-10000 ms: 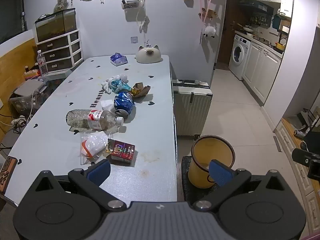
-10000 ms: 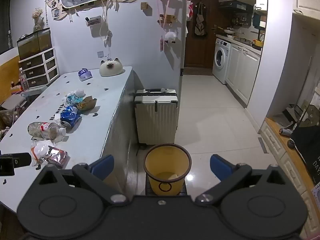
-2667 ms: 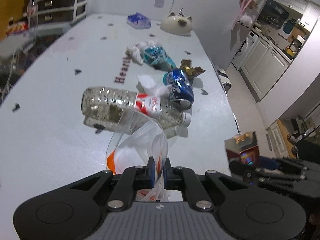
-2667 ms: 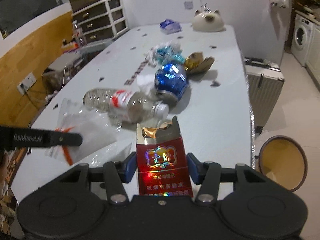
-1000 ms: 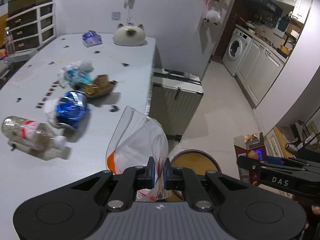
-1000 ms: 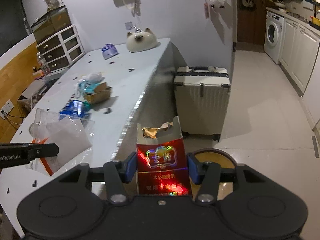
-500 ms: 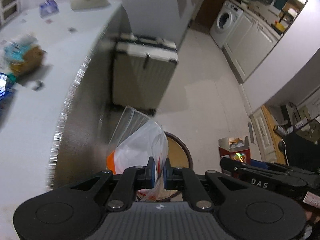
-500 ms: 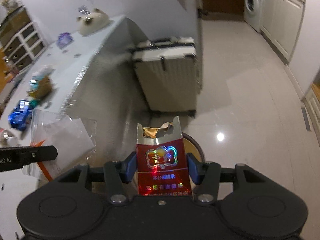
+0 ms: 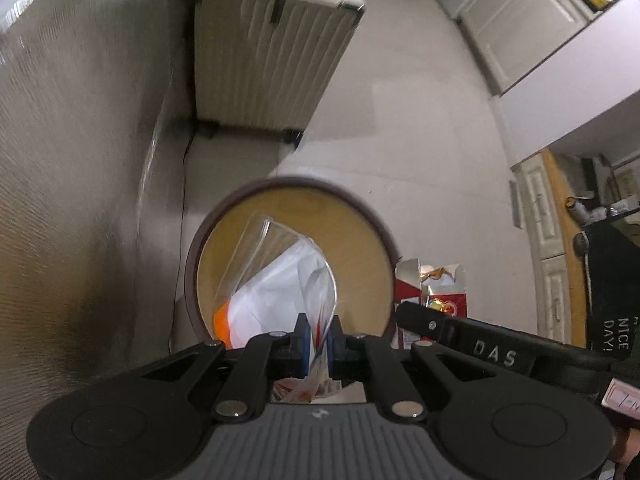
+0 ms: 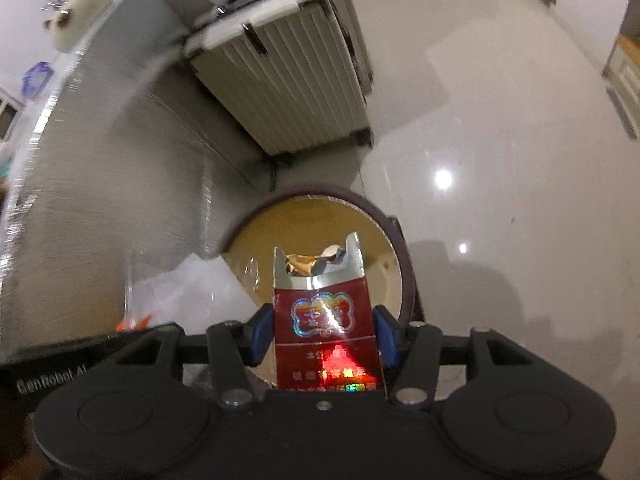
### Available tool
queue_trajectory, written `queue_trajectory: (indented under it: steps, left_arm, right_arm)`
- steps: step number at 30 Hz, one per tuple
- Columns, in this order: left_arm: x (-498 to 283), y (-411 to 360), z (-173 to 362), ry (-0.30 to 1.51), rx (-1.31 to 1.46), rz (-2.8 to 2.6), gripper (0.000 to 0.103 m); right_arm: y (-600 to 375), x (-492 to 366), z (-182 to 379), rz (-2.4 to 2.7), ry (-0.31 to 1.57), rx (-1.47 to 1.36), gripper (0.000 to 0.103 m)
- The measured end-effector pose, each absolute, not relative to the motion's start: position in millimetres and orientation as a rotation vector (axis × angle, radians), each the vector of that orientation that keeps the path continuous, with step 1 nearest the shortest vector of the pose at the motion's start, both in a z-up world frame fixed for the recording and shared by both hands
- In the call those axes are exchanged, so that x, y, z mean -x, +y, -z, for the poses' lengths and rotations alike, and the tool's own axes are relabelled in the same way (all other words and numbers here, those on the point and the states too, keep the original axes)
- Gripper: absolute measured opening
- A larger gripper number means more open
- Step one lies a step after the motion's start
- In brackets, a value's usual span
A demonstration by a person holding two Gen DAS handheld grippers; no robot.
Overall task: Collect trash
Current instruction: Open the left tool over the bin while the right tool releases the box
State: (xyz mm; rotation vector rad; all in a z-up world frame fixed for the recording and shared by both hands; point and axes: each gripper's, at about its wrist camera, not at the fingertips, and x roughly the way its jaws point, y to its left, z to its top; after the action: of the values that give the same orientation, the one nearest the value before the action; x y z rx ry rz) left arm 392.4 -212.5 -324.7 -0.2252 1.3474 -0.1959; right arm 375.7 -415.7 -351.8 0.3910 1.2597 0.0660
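My left gripper [image 9: 318, 338] is shut on a clear plastic bag [image 9: 280, 280] with white and orange inside. It holds the bag over the open mouth of the yellow trash bin [image 9: 240, 216] on the floor. My right gripper [image 10: 320, 336] is shut on a torn red cigarette pack [image 10: 324, 320] and holds it above the same bin [image 10: 384, 220]. The pack also shows in the left wrist view [image 9: 432, 292] at the bin's right rim. The bag shows in the right wrist view [image 10: 188, 292] to the left of the pack.
A ribbed white suitcase [image 9: 272, 52] stands on the floor just beyond the bin, against the table's side wall [image 9: 80, 160]. White kitchen cabinets [image 9: 532, 20] are at the far right. The tiled floor [image 10: 500, 160] spreads to the right.
Both grippers have swung from the table down toward the floor. The bin now fills the middle of both views, with the bag and the pack held right above its opening.
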Motion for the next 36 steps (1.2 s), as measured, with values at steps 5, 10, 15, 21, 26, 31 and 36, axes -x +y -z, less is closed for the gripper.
queue_trajectory:
  steps: [5, 10, 15, 21, 26, 31, 36]
  left_arm:
    - [-409.8, -203.8, 372.6, 1.392, 0.245, 0.157, 0.008]
    - [-422.2, -207.6, 402.7, 1.407, 0.210, 0.150, 0.008]
    - [-435.3, -219.2, 419.6, 1.408, 0.162, 0.173, 0.013]
    - [-439.4, -231.2, 423.1, 1.414, 0.089, 0.182, 0.043]
    - [-437.8, -230.9, 422.3, 1.429, 0.071, 0.175, 0.048]
    - [-434.1, -229.1, 415.1, 1.438, 0.049, 0.163, 0.055]
    - [-424.6, -224.8, 401.1, 1.436, 0.040, 0.158, 0.062]
  right_arm:
    - [-413.3, -396.1, 396.0, -0.054, 1.313, -0.435, 0.054]
    - [-408.6, -414.1, 426.4, -0.047, 1.346, -0.415, 0.055]
    - [-420.0, -424.7, 442.6, -0.055, 1.331, -0.537, 0.068]
    - [-426.3, -418.0, 440.7, -0.050, 1.340, -0.545, 0.077]
    - [-433.9, -410.3, 439.1, -0.061, 1.348, -0.546, 0.077]
    - [-439.3, -400.4, 427.9, -0.069, 1.340, -0.548, 0.077]
    - [-438.9, -395.8, 409.9, -0.077, 1.327, -0.531, 0.077]
